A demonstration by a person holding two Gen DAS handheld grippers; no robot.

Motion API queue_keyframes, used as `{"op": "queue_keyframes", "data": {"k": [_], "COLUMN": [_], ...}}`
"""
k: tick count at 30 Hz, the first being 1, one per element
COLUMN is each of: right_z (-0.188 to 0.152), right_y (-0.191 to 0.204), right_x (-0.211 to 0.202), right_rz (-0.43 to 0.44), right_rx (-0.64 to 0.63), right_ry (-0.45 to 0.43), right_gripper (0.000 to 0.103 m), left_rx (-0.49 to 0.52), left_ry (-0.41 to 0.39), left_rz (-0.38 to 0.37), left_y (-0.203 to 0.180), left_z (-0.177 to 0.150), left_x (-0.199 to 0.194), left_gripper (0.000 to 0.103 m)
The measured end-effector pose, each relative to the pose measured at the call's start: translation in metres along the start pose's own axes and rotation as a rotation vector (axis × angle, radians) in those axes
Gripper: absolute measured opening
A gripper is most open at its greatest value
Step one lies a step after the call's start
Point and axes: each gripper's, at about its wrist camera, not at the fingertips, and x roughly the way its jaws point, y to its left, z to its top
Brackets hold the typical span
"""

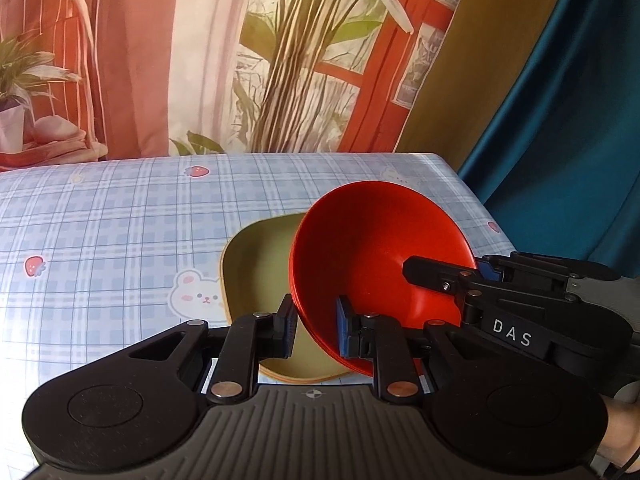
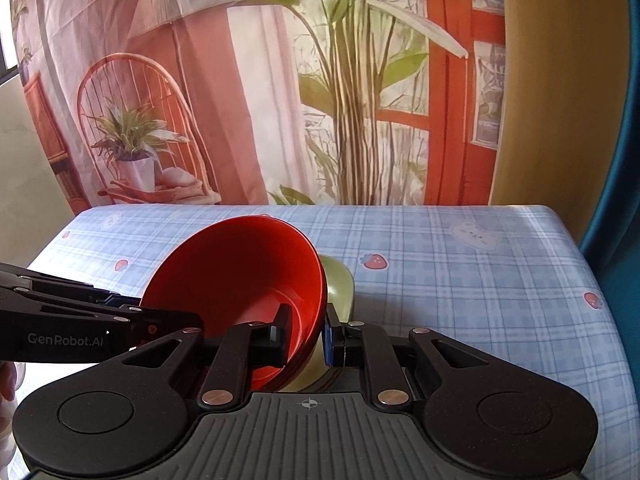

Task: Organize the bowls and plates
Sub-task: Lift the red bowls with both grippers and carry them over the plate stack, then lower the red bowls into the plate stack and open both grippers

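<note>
My left gripper was clamped on the rim of the red bowl, one pad outside the wall and the blue pad inside it. My right gripper was clamped on the opposite rim of the same bowl, also with one finger inside and one outside. I think I held it from two sides because the rim is thin and smooth, and one grip alone could let the bowl swing.

The red bowl was tilted, with its open side turned toward the right gripper, and it hung above the green plate. I could not tell if the lowest edge of the bowl touched the plate or stayed just over it. The green plate lay flat on the checked tablecloth, and I took it as my landmark: the bowl was over its right part in the left wrist view, and both grippers came in from its near side. Beyond the plate, the cloth ran to the far edge of the table, and behind that hung a printed backdrop.

In my judgement the bowl was meant to be set down onto the plate, so they make one pile.
</note>
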Motion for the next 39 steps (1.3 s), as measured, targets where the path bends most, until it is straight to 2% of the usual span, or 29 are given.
{"op": "queue_keyframes", "data": {"k": [9, 21, 34, 37, 39], "right_z": [0.011, -0.011, -0.013, -0.014, -0.014], "right_y": [-0.004, -0.002, -0.002, -0.001, -0.001], "right_x": [0.021, 0.047, 0.049, 0.048, 0.048], "right_rz": [-0.017, -0.031, -0.031, -0.032, -0.034], "right_rx": [-0.009, -0.011, -0.011, -0.009, -0.007], "right_ry": [0.011, 0.078, 0.072, 0.072, 0.073], "right_gripper": [0.014, 0.014, 0.014, 0.015, 0.015], "left_rx": [0.001, 0.018, 0.037, 0.041, 0.037], "left_ry": [0.017, 0.063, 0.056, 0.048, 0.042], "left_rz": [0.030, 0.048, 0.071, 0.074, 0.079], "left_y": [0.006, 0.012, 0.009, 0.009, 0.009], "left_z": [0.004, -0.007, -0.008, -0.008, -0.007], "left_x": [0.019, 0.040, 0.039, 0.037, 0.034], "left_gripper": [0.022, 0.022, 0.022, 0.024, 0.032]}}
